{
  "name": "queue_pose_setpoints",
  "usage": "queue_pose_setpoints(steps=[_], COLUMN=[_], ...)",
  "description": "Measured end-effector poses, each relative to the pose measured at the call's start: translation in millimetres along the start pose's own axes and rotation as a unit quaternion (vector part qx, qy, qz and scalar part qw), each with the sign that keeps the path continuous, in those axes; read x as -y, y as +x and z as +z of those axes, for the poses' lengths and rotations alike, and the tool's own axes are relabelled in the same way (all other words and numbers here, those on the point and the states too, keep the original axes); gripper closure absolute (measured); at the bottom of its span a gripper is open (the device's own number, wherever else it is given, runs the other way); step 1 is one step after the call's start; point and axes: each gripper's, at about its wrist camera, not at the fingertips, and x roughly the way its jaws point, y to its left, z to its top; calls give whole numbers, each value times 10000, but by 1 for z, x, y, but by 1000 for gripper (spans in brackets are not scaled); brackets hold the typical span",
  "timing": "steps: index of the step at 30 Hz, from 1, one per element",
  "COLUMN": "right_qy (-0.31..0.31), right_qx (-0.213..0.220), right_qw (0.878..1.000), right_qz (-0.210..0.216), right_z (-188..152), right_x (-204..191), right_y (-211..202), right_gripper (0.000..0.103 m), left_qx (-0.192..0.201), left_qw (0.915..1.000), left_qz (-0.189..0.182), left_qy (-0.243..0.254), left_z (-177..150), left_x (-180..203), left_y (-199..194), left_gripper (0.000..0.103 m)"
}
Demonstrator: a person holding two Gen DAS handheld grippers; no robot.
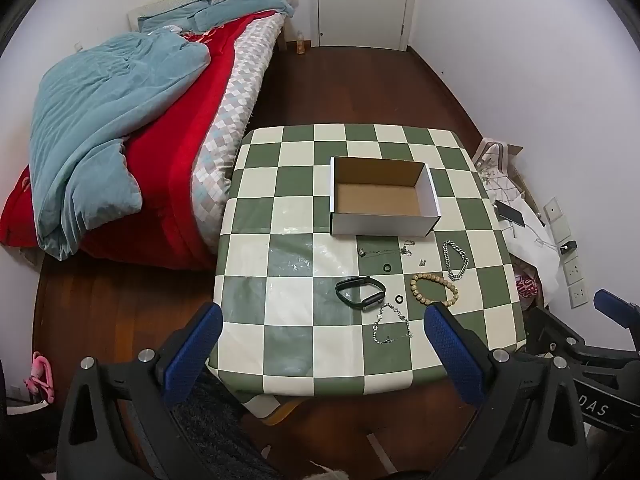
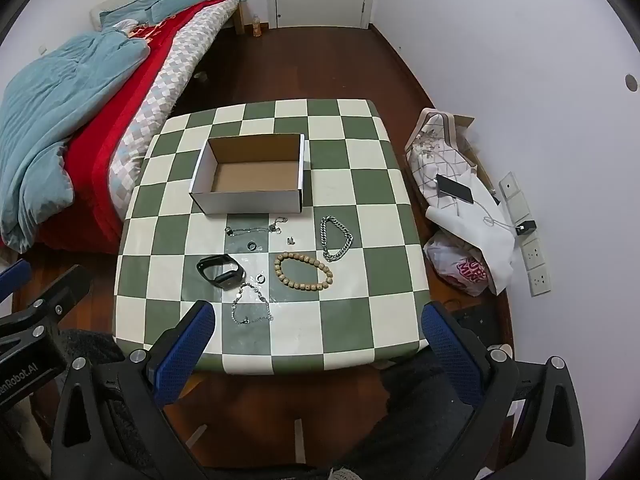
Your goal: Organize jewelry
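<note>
I am holding both tongs wide apart and bare — left gripper [image 1: 322, 344], right gripper [image 2: 316, 340] — short of the table [image 2: 360, 184]. The jewelry, like the beads [image 2: 303, 271] and chain [image 2: 337, 238], is lying before the empty box [image 2: 246, 200]. The thin chains are lying flat — pads may be sliding over them.

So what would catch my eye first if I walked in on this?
Probably the green-and-cream checkered table, with an empty white cardboard box near its middle. In front of the box lies scattered jewelry: a brown wooden bead bracelet, a chunky silver chain and a black wristband. A red-and-blue bed fills the left.
</note>
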Motion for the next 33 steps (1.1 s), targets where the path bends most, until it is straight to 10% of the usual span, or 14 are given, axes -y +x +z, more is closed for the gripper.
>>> queue_pose_setpoints(steps=[33], right_qy=[6], right_qx=[22], right_qw=[10000], right_qz=[7], right_z=[1], right_x=[-1], right_y=[-7], right_gripper=[0], left_qx=[27], left_qw=[10000], left_qz=[13], left_qy=[9], left_z=[0], left_x=[0], left_y=[0], left_gripper=[0])
